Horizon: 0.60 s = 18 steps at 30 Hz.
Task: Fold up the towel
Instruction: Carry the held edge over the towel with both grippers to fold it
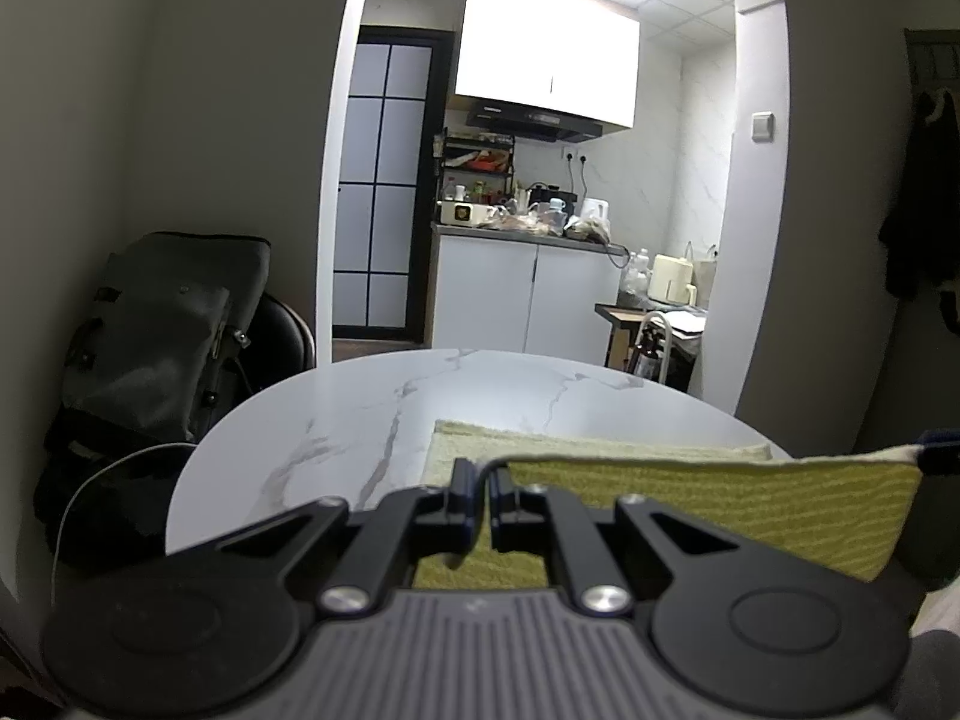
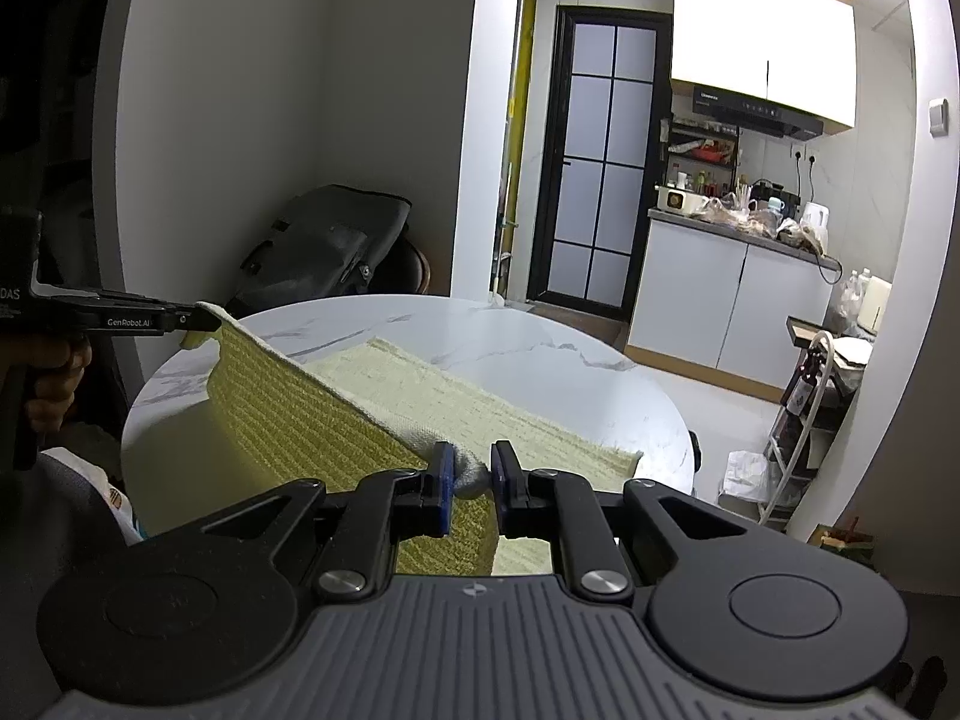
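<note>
A: Round marble table (image 2: 540, 348), yellow-green towel (image 2: 336, 420) half on it, near edge lifted off.

B: Handling?

A: Looks soft, light and limp, sags between holds. Corners are the place to grip.

B: Grippers?

A: Left gripper (image 1: 486, 495) fingers pressed together on the left corner. Right gripper (image 2: 471, 480) pinching the bunched right corner.

B: Text?

A: "GenRobot.AI" on the left gripper's side; hood (image 2: 753, 111) brand too small.

Marble table (image 1: 372, 414), dark backpack (image 1: 162, 324) on chair, cluttered kitchen counter (image 1: 522, 234).
</note>
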{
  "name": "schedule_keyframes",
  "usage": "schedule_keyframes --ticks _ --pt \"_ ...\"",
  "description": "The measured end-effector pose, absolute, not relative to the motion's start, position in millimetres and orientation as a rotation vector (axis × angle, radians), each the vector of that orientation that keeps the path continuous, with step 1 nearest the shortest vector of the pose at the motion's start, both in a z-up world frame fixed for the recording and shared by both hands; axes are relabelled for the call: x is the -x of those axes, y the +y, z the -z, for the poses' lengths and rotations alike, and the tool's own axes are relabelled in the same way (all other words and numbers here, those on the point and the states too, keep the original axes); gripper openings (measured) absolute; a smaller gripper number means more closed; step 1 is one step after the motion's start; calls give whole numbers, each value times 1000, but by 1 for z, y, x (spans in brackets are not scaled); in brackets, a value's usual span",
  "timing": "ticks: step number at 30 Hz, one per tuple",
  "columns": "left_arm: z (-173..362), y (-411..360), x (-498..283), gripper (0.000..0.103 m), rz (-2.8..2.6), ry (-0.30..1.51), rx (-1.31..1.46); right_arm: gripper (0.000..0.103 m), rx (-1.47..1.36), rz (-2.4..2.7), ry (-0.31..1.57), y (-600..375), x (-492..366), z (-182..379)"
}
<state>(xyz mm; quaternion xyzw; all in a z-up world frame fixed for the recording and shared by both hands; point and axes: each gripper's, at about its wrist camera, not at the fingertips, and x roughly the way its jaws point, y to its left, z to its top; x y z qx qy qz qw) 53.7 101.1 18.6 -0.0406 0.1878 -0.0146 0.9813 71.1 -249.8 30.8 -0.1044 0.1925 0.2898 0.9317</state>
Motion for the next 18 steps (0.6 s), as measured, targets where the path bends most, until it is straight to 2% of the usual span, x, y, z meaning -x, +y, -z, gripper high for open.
schedule_keyframes --ticks 18 --pt "-23 87 -100 5 33 397 13 15 194 -558 369 -255 -104 -30"
